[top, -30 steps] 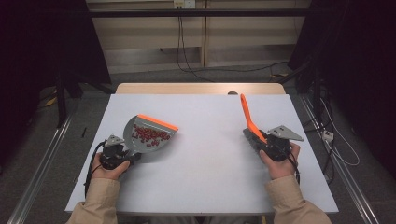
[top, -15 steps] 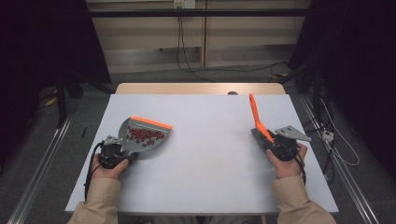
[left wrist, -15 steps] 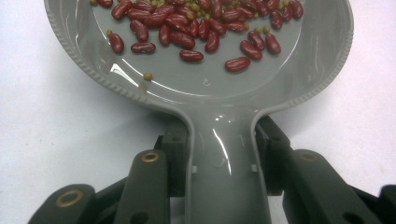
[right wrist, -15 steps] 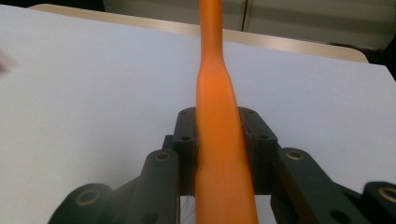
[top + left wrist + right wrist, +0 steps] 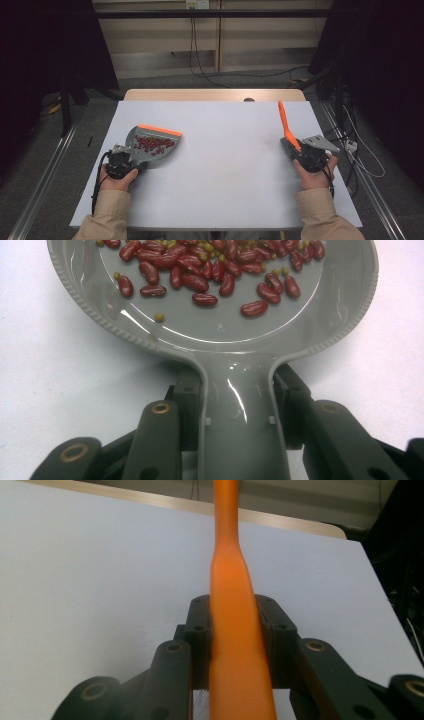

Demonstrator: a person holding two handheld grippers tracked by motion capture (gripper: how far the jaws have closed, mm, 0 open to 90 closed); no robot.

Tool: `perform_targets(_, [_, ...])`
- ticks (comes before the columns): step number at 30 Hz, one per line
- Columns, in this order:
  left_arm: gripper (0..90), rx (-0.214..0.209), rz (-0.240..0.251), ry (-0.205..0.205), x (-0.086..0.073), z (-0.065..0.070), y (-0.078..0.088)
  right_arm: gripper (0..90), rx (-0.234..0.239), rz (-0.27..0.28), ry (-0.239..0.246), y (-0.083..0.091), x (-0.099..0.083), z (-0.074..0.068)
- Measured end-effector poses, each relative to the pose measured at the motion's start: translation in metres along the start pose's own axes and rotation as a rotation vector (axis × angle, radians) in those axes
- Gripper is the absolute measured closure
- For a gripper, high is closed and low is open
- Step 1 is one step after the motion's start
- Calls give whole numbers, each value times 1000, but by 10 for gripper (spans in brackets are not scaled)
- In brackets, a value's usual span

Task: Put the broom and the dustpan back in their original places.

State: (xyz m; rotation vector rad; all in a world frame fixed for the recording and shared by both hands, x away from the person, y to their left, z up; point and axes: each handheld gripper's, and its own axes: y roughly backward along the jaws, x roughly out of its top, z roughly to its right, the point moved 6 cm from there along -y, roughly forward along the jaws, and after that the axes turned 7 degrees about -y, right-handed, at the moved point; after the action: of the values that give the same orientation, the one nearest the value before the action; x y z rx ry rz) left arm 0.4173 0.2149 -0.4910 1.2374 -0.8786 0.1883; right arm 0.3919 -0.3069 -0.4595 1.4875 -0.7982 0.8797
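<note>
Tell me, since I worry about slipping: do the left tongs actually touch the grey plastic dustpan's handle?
Touching. In the left gripper view, the left tongs press both black jaws against the sides of the grey plastic dustpan handle, with no gap.

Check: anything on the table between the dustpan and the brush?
Nothing visible. The left claw is shut on the dustpan handle, beans inside it. The right claw is shut on the orange brush at the table's right side. The white top between them is bare.
</note>
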Motion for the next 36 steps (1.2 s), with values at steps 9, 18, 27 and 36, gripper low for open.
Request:
perform_targets(9, [588, -11, 14, -9, 0, 9, 0, 708, -18, -13, 50, -1, -8, -3])
perform_targets(18, [399, -98, 61, 23, -1, 28, 5, 569, 115, -19, 32, -7, -12, -39])
perform_targets(27, [128, -110, 192, -2, -2, 29, 23, 273, 237, 3, -18, 5, -16, -54])
perform_targets(36, [89, -165, 320, -75, 7, 31, 30, 195, 277, 28, -19, 22, -23, -52])
